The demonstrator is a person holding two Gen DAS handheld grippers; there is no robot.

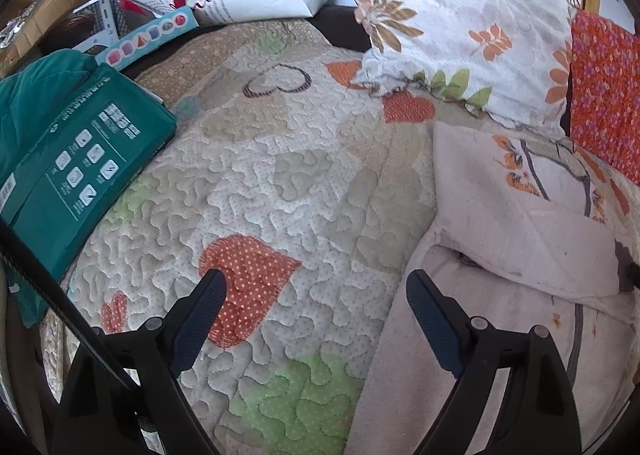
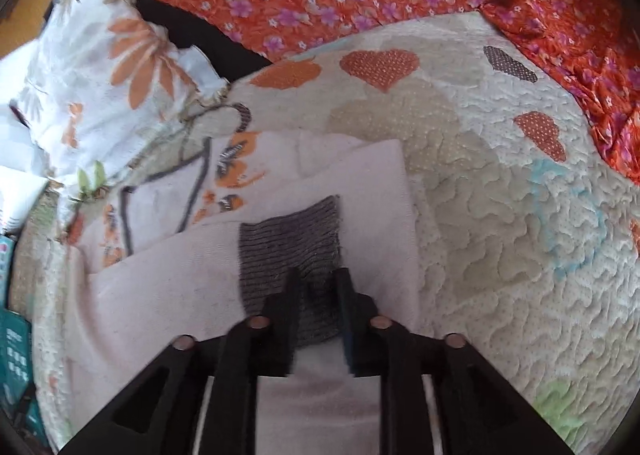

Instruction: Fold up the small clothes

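- Your right tongs [image 2: 316, 283] are narrowed over the garment's grey ribbed cuff [image 2: 290, 243]; whether they pinch it, you cannot tell.
- Your left tongs [image 1: 316, 287] are released, spread wide above the quilt [image 1: 280, 183].
- The garment [image 1: 500, 223], pale pink with orange flowers, lies partly folded on the bed.
- Beyond it rests a floral pillow [image 1: 460, 23].

Black grippers [image 1: 314, 287]; ribbed blue pads [image 1: 434, 319]; copper-toned rivets [image 2: 258, 321]
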